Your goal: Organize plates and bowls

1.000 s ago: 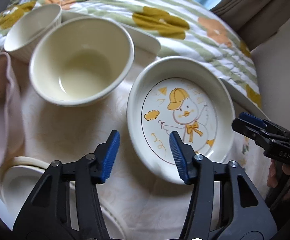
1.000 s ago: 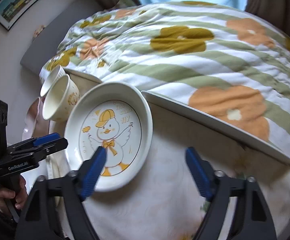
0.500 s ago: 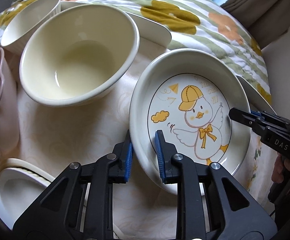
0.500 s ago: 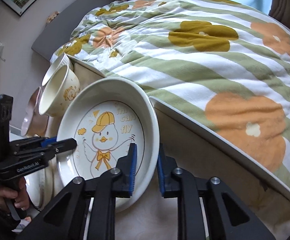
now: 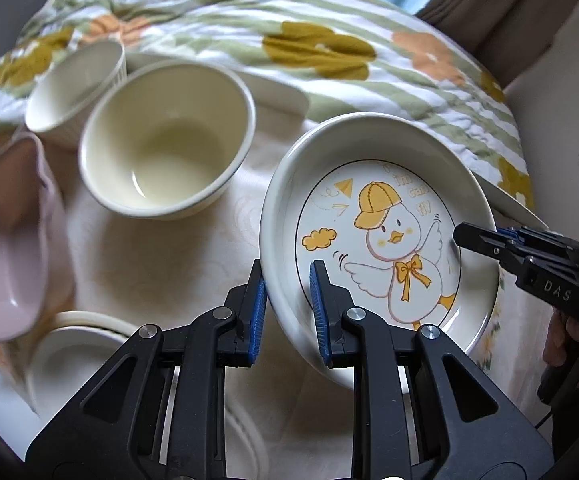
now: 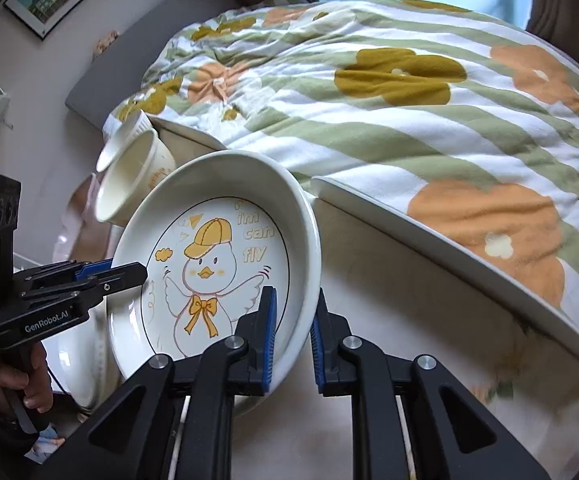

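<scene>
Gripping duck plate (image 5: pixel 369 216) rim, left gripper (image 5: pixel 287 312) and right gripper (image 6: pixel 292 334) jaws opposite

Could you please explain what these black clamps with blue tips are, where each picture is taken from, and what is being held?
They are hand-held grippers, one in each of a person's hands, each with a fisheye camera looking along its fingers. In the left view, the left gripper clamps one rim of the duck plate; in the right view, the right gripper clamps the opposite rim. Each gripper also shows from the side in the other view. On the table are a cream bowl, a ribbed cup, a pink dish and more white dishes. Behind lies a flowered quilt.
</scene>
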### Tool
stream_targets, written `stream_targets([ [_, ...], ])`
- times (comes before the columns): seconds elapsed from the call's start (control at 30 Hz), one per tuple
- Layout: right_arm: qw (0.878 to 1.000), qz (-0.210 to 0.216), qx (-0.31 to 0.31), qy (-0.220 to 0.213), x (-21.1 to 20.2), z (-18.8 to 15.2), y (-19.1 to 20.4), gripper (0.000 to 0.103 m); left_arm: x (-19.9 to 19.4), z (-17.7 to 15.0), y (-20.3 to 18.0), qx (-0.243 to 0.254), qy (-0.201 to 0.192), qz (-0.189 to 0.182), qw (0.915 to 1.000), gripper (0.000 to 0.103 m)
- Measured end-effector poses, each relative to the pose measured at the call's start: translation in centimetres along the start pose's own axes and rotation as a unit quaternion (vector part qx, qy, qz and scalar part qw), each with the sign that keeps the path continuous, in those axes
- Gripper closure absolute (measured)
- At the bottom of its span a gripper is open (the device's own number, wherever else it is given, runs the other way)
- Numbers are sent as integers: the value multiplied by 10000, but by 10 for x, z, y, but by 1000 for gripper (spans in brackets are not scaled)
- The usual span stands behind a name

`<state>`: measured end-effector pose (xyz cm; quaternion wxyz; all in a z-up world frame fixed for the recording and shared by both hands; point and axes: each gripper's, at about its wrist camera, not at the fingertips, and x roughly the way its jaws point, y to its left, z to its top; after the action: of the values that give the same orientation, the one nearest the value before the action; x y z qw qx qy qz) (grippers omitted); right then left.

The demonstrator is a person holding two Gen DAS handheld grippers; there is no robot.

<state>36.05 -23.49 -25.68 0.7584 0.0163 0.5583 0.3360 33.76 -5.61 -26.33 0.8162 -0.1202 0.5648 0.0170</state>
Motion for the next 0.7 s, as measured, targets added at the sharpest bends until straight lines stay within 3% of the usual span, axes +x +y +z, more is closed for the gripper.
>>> stream_targets([
  [0.2, 9993, -124, 118, -343, -38, -17, 33, 88, -47, -17, 6, 333, -302, -213, 9988, 84],
  [0.43, 9960, -309, 458, -708, -65, -50, 95, 88, -104, -44, 46, 723, -534, -551, 9944, 84],
  [0.7, 9883, -602, 1026, -959, -60, -89, 165, 88, -133, -69, 104, 1318, -414, -817, 9870, 84],
])
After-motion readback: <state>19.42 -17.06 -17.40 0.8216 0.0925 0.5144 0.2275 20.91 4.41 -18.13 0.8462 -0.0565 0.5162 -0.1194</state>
